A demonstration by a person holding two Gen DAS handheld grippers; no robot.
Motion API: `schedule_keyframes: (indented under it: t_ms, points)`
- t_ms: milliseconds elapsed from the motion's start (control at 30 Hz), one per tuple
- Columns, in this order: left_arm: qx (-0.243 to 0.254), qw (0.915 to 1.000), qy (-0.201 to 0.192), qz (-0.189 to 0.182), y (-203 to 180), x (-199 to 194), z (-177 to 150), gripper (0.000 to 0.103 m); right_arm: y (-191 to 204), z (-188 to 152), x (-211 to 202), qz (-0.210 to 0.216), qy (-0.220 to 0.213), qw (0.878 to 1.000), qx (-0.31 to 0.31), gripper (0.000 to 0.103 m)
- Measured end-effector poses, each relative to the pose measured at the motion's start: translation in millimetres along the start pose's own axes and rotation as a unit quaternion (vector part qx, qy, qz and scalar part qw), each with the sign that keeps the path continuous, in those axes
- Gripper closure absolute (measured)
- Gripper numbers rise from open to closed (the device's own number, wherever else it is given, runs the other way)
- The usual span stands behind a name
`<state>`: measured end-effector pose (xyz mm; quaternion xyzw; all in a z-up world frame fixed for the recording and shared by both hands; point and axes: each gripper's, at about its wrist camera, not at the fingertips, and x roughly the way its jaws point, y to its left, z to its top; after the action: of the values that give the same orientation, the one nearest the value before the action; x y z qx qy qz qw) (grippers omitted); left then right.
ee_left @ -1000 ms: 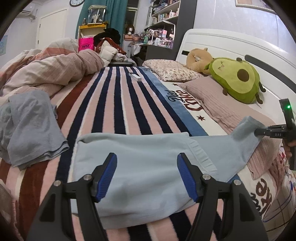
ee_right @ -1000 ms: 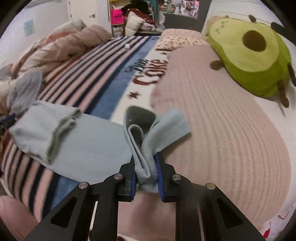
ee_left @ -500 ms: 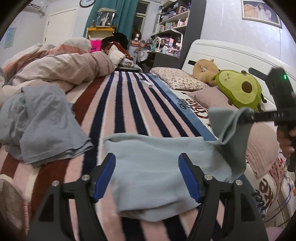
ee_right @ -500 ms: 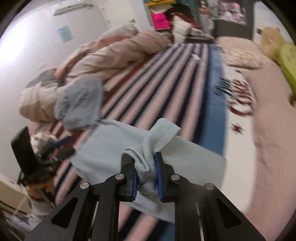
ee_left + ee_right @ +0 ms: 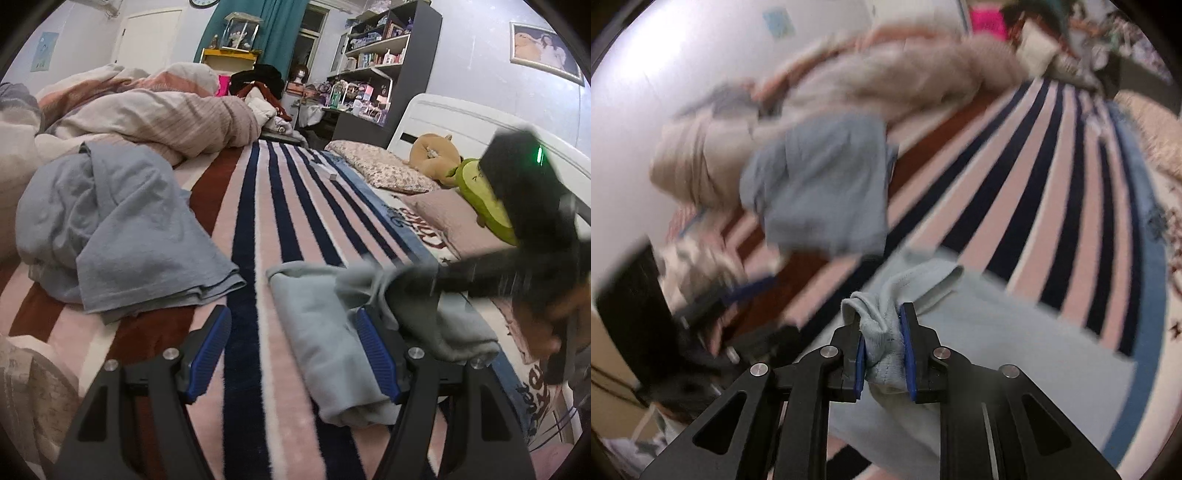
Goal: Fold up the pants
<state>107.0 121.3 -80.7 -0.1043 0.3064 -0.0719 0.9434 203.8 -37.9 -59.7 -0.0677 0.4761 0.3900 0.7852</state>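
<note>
Moved: right gripper [image 5: 882, 343] carried pants [image 5: 325, 343] hem over waist; jaws clamped | left gripper [image 5: 291, 350] jaws apart | long axis runs up-bed

Left tool [image 5: 291, 350]: jaws parted wide, blue pads clear of any grip, pointing forward and somewhat downward.
Right tool [image 5: 884, 350]: jaws nearly closed, blue pads pinching a bunched fold of pale blue pants [image 5: 882, 332], angled steeply downward.
Right hand [image 5: 539, 325]: blurred, gripping the right tool's handle.
</note>
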Motion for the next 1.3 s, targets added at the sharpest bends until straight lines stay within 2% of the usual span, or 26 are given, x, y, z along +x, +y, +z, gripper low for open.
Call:
schedule_keyframes:
  t_ms: [100,167,233,300,333,467,567,700,800,1000,1100,1200,1300]
  points:
    - [0.003,0.9999,0.011,-0.001,-0.5,7.2,-1.7,0.036,-3.3,-22.6,29.1,0.026,0.063,0.998,0.006,0.085]
    - [0.003,0.9998,0.017,-0.007,-2.2,11.5,-2.4,0.036,-1.4,-37.2,34.4,0.043,0.094,0.995,-0.003,0.074]
    - [0.001,0.9994,0.024,-0.024,-5.5,14.2,-2.0,0.036,0.0,-47.2,27.9,0.054,0.111,0.992,-0.017,0.073]
    - [-0.006,0.9975,0.034,-0.062,-11.0,18.0,-0.8,0.036,-3.1,-55.9,16.0,0.065,0.116,0.991,-0.017,0.071]
    - [-0.011,0.9958,0.039,-0.083,-14.8,20.5,0.2,0.036,-6.8,-59.7,6.5,0.063,0.11,0.992,-0.015,0.068]
    - [-0.016,0.9909,0.066,-0.116,-32.2,35.9,3.3,0.036,-29.1,-64.8,-27.6,0.032,0.066,0.997,0.006,0.066]
    - [-0.029,0.9845,0.099,-0.142,-43.3,50.4,1.4,0.046,-55.1,-72.0,-51.7,0.02,0.031,0.999,0.039,0.066]
    - [-0.025,0.9835,0.114,-0.138,-56.5,47.3,0.1,0.049,-82.0,-83.2,-66.5,0.02,0.013,0.997,0.07,0.066]
    - [-0.016,0.9858,0.115,-0.121,-59.8,33.4,-0.4,0.049,-92.9,-91.5,-63.2,0.018,0.013,0.996,0.083,0.065]
    - [-0.022,0.9776,0.144,-0.152,-68.5,15.1,-4.9,0.049,-112.0,-102.0,-61.0,0.022,0.0,0.995,0.093,0.065]
    - [-0.029,0.9745,0.16,-0.155,-72.4,24.7,-7.3,0.048,-118.1,-101.7,-58.8,0.018,-0.013,0.995,0.094,0.065]
    - [-0.059,0.9716,0.162,-0.162,-64.9,43.6,-2.2,0.047,-122.5,-100.9,-55.0,0.02,-0.02,0.995,0.091,0.066]
    - [-0.079,0.9716,0.161,-0.154,-55.6,63.5,8.0,0.043,-126.8,-106.0,-54.0,0.021,-0.019,0.996,0.089,0.066]
